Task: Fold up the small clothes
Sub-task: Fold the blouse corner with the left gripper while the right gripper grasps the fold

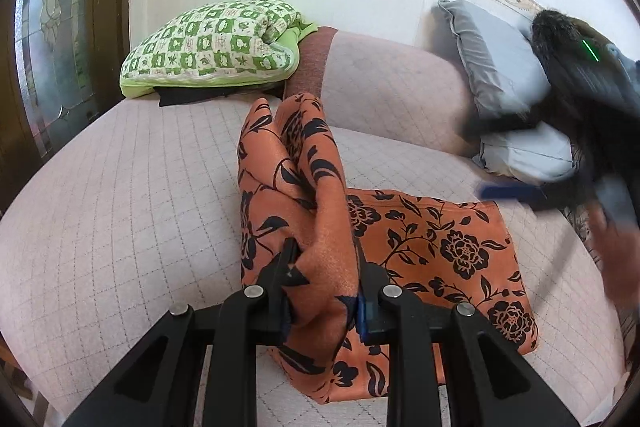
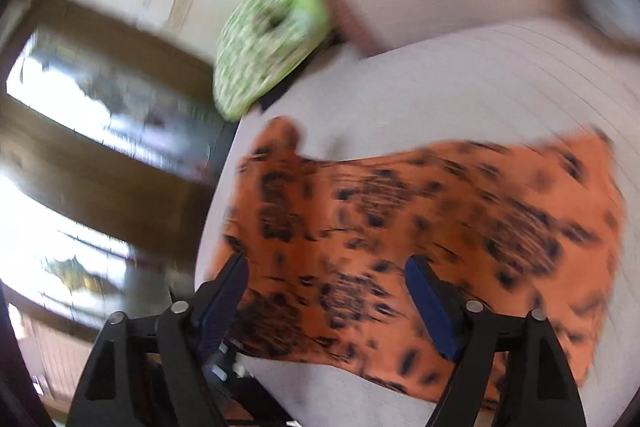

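An orange garment with a black flower print (image 1: 432,247) lies on the pink quilted sofa seat (image 1: 120,207). My left gripper (image 1: 326,267) is shut on a bunched fold of the garment and holds it raised above the seat. My right gripper (image 2: 326,267) is open with blue pads, hovering just above the flat part of the garment (image 2: 440,211). The right wrist view is motion-blurred. The right gripper also shows blurred at the right edge of the left wrist view (image 1: 520,193).
A green checked quilt (image 1: 216,43) lies at the back left of the sofa. Grey pillows (image 1: 504,67) rest at the back right against the sofa back (image 1: 392,83). A wooden door with glass (image 1: 52,39) stands at the left.
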{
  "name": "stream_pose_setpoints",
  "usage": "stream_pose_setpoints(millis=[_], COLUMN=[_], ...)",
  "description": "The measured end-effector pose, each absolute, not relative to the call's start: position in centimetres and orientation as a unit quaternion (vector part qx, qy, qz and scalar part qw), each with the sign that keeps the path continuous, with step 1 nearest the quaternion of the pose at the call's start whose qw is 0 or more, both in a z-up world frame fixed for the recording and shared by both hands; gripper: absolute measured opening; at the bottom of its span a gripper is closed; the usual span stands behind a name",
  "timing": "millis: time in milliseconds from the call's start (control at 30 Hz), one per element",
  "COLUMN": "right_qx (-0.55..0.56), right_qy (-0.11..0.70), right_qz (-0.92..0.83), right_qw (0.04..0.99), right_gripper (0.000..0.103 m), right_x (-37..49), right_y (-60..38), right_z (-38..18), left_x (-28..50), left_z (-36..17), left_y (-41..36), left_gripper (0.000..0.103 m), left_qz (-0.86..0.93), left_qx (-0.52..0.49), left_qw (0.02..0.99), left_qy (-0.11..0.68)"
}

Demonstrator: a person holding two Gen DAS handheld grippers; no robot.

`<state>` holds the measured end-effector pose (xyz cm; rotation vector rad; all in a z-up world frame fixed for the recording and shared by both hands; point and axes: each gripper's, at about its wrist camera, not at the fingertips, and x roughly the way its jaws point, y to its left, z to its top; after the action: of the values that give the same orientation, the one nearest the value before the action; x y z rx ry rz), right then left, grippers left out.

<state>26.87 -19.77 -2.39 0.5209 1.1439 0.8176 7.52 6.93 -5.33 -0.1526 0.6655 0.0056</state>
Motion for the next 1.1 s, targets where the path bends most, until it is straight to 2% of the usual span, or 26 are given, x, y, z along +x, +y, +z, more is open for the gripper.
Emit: stream_pose_setpoints(millis=[300,533,567,600,633,667,767,967,1100], right_qx=[0.061,-0.104,-0.121,-0.125,-0.121,-0.11,-0.063,0.039,0.084], right_qy=[0.6,0.622,0.604,0.597,0.591,0.58,0.551,0.508,0.509], right_qz=[0.38,0.323,0.325,0.328,0.331,0.33,0.329,0.326,0.301], right_qw=[0.701,0.706,0.717,0.722,0.726,0.736,0.764,0.796,0.802], right_gripper=[0.083,0.081,0.064,0.054,0.031,0.018,0.013,0.012,0.012], right_x=[31.4,30.8,30.5,30.4,30.3,30.3,30.0,29.9,31.4], right_y=[-1.4,5.0,5.1,4.9,4.3,3.3,-0.8,-11.8,-19.8], right_z=[-0.6,-1.8,-1.7,-1.7,-1.6,-1.4,-1.2,-1.2,-2.9], left_x=[7.6,7.6,7.5,7.5,7.5,7.4,7.1,6.9,8.1], left_z=[-5.7,-5.7,-5.7,-5.7,-5.7,-5.7,-5.4,-4.5,-3.7], left_y=[8.5,8.4,8.4,8.4,8.3,8.2,6.9,0.8,-5.2], left_gripper=[0.024,0.024,0.024,0.024,0.024,0.024,0.024,0.024,0.024], left_qz=[-0.016,-0.039,-0.041,-0.041,-0.044,-0.05,-0.08,-0.15,-0.202], left_qx=[-0.095,-0.089,-0.087,-0.086,-0.085,-0.085,-0.078,-0.058,-0.039], left_qw=[0.941,0.942,0.942,0.943,0.943,0.943,0.943,0.936,0.927], left_qy=[0.326,0.321,0.321,0.32,0.319,0.319,0.313,0.313,0.315])
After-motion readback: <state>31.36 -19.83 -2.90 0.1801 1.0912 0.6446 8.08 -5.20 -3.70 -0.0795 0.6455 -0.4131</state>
